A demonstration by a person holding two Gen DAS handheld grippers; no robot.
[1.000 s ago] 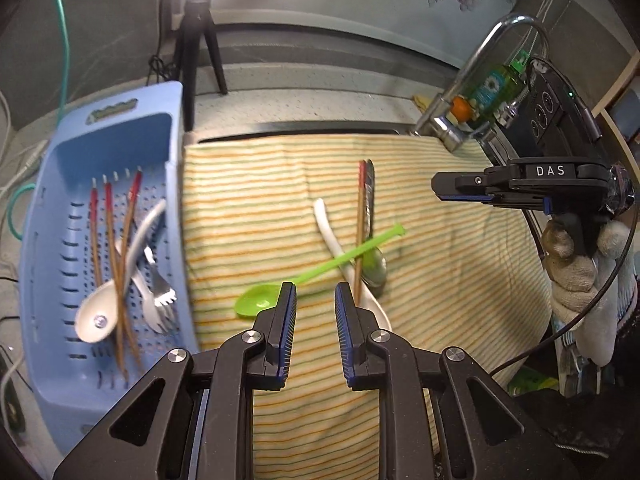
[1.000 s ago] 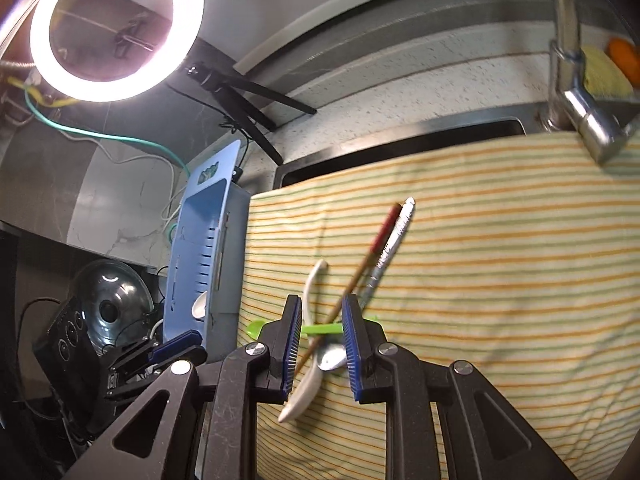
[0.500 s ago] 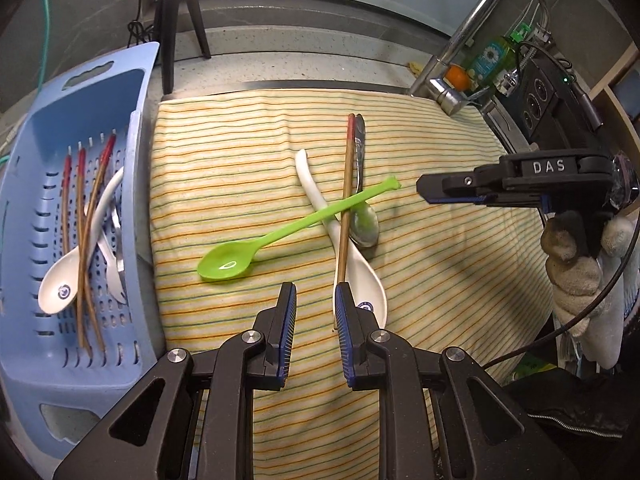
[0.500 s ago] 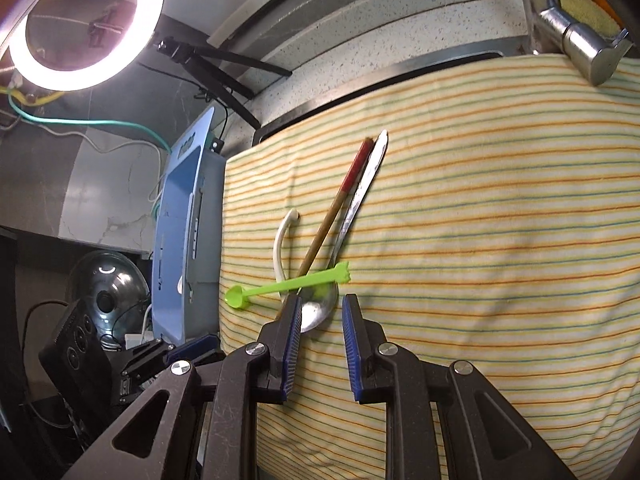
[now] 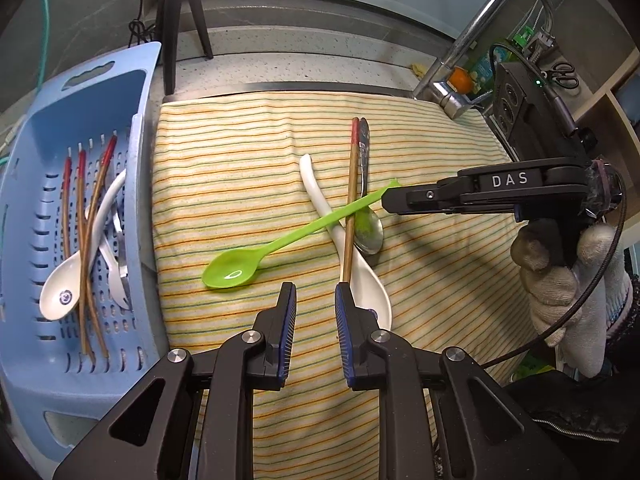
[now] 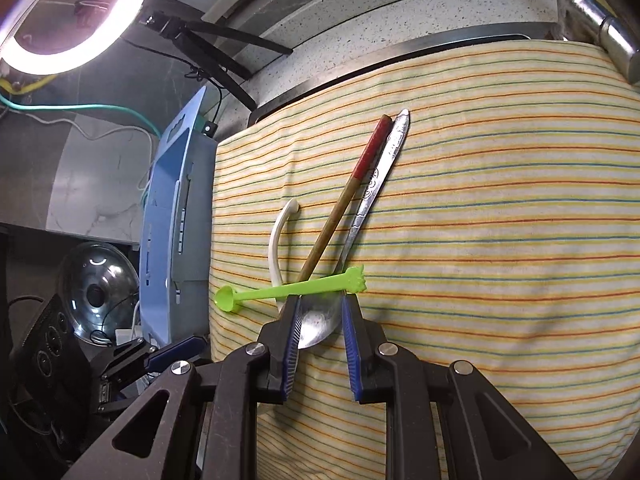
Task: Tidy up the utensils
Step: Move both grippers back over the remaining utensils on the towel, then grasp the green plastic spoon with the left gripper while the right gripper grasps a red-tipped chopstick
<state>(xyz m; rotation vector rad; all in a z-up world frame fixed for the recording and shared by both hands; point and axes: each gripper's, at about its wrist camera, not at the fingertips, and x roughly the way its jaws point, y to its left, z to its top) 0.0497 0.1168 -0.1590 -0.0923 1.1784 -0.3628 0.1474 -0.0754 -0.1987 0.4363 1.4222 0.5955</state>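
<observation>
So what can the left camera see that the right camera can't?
Only the left view looks inside the blue basket, where chopsticks, a white spoon and a fork lie. Only the right view shows the ring light and a glass lid. Both show the green spoon, the metal spoon and the striped cloth.

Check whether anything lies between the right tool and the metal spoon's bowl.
Yes. The green spoon lies across the pile, its handle passing over the metal spoon just ahead of the right tool. The open jaws flank the bowl, but the green handle spans the gap and could be caught too.
</observation>
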